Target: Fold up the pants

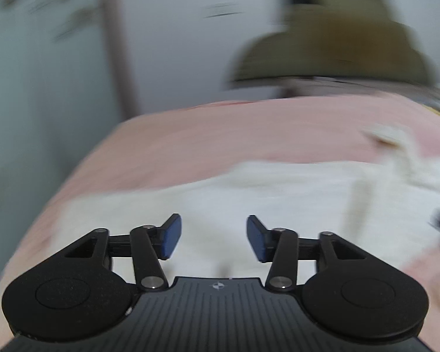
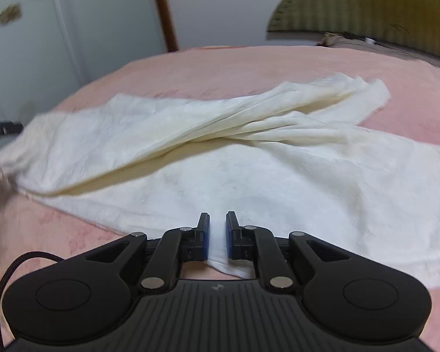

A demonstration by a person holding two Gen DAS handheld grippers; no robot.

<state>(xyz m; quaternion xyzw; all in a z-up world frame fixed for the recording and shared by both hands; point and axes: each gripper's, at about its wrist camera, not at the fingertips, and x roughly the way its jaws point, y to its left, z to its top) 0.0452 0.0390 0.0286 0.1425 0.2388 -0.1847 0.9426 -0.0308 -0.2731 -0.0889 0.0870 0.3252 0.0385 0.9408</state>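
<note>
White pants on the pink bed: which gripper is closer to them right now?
Right. The right gripper is pinched on an edge of the white pants. The left gripper is open with nothing between its pads, above the cloth.

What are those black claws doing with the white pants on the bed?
A person with a gripper in each hand is folding white pants spread on a pink bedspread. The right gripper is pinching a corner of the cloth. The left gripper is open and holds nothing, hovering over the pants. One leg lies twisted across the other.
</note>
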